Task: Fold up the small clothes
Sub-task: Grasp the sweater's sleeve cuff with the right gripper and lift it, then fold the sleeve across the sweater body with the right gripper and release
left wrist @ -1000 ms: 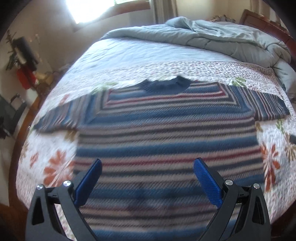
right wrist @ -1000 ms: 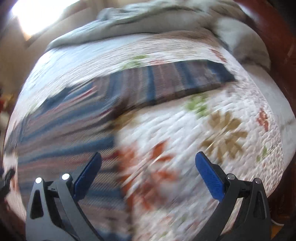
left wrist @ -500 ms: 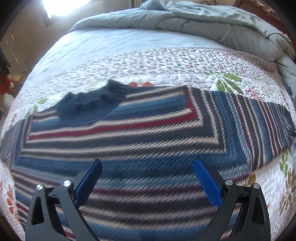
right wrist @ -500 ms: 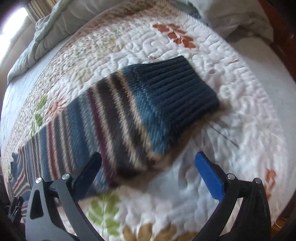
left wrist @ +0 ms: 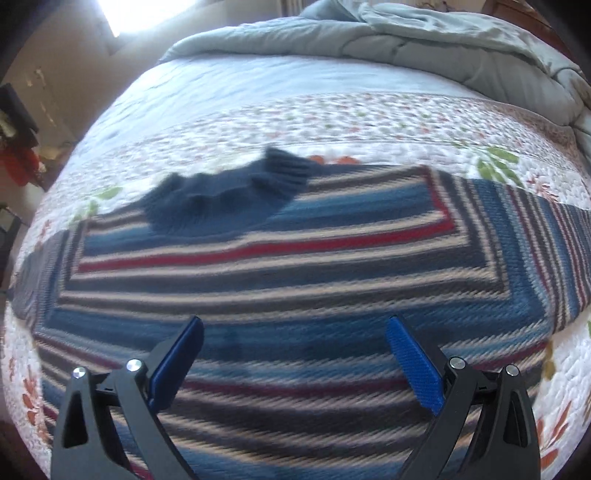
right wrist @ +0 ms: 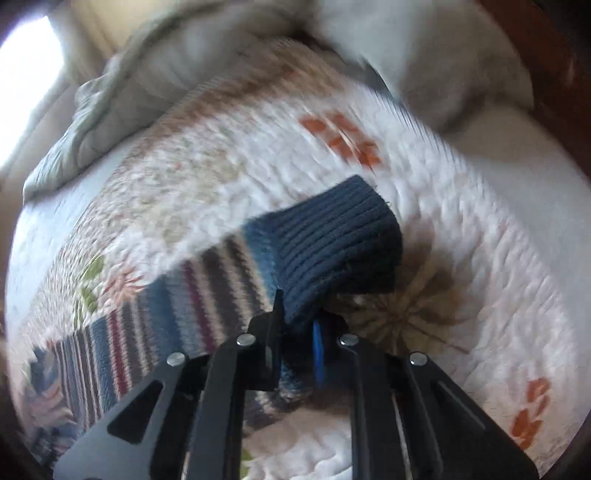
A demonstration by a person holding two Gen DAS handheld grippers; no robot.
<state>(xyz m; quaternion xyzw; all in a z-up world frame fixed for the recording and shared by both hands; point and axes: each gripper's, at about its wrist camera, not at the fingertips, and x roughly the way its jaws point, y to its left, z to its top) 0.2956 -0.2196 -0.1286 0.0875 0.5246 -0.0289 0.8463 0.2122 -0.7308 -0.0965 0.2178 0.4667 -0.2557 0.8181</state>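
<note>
Sweater (left wrist: 280, 280): striped, spread flat on the floral quilt (left wrist: 369, 122), navy collar toward the far side.
Left gripper (left wrist: 293, 354): fingers spread wide, holding nothing, hovering over the sweater's body.
Right gripper (right wrist: 297, 339): pinched tight on the navy sleeve cuff (right wrist: 340, 243), cuff edge bunched between the fingers.

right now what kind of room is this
Most likely a bedroom: the striped sweater lies on a bed's floral quilt, a rumpled grey-green comforter is bunched beyond it, and a bright window lights the far wall.
</note>
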